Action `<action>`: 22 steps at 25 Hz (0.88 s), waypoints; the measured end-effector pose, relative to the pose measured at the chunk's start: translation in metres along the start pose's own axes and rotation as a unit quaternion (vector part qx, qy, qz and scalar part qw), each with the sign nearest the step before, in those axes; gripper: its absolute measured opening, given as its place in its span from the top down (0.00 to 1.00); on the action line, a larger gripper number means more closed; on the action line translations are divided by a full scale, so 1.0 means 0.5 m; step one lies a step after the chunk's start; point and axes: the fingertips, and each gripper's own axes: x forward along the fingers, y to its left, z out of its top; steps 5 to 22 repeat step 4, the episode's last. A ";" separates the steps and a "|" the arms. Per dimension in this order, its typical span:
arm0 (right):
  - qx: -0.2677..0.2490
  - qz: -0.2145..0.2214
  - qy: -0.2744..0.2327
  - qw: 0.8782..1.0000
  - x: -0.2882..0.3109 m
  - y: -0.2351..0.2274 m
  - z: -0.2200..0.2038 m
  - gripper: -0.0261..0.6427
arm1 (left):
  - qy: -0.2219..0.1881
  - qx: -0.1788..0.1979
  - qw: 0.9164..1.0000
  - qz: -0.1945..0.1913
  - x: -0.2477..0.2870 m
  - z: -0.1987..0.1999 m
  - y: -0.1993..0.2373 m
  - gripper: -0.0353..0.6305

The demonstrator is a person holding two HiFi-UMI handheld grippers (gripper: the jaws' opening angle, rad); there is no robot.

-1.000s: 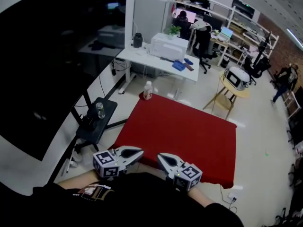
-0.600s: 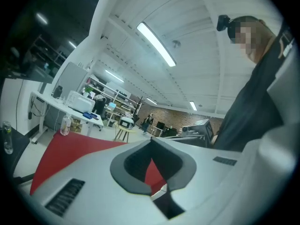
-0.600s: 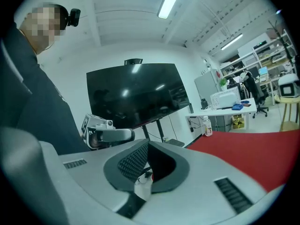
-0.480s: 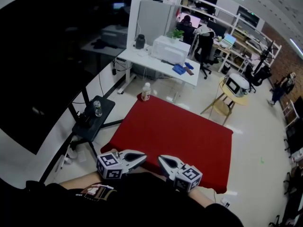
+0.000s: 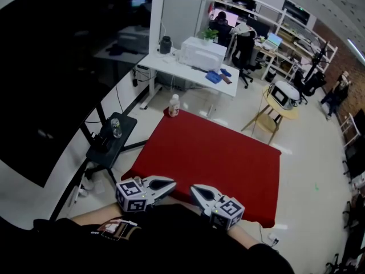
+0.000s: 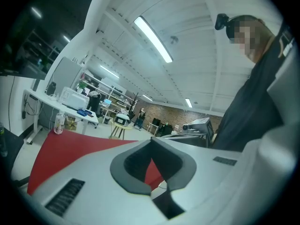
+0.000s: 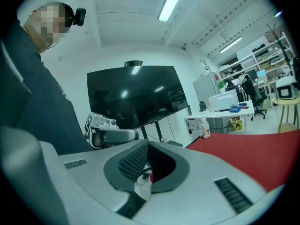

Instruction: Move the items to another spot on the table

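Bottle (image 5: 174, 105): pale with a reddish label, it stands upright on the far left corner of the red-covered desk (image 5: 217, 158), at about eleven o'clock from the cloth's middle. The cloth around it is bare.

At six o'clock, over the near edge of the desk and close against the person's dark-sleeved body, the two tools are held side by side and well apart from the bottle. The left tool (image 5: 173, 182) has its tips drawn together with nothing between them. The right tool (image 5: 192, 189) is closed the same way, pads meeting on no object. Their tips point toward each other, near but not touching.

Off the desk at nine o'clock is a small black stand (image 5: 108, 144) with a can-like thing (image 5: 116, 127) on it. Past the bottle at twelve o'clock a white desk (image 5: 188, 73) carries a white box-shaped machine (image 5: 202, 53).
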 end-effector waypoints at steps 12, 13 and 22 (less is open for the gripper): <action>0.003 0.000 0.007 1.000 0.001 0.009 0.012 0.99 | -0.004 0.002 1.000 -0.002 -0.001 0.006 -0.002 0.96; 0.003 0.000 0.007 1.000 0.001 0.009 0.012 0.99 | -0.004 0.002 1.000 -0.002 -0.001 0.006 -0.002 0.96; 0.003 0.000 0.007 1.000 0.001 0.009 0.012 0.99 | -0.004 0.002 1.000 -0.002 -0.001 0.006 -0.002 0.96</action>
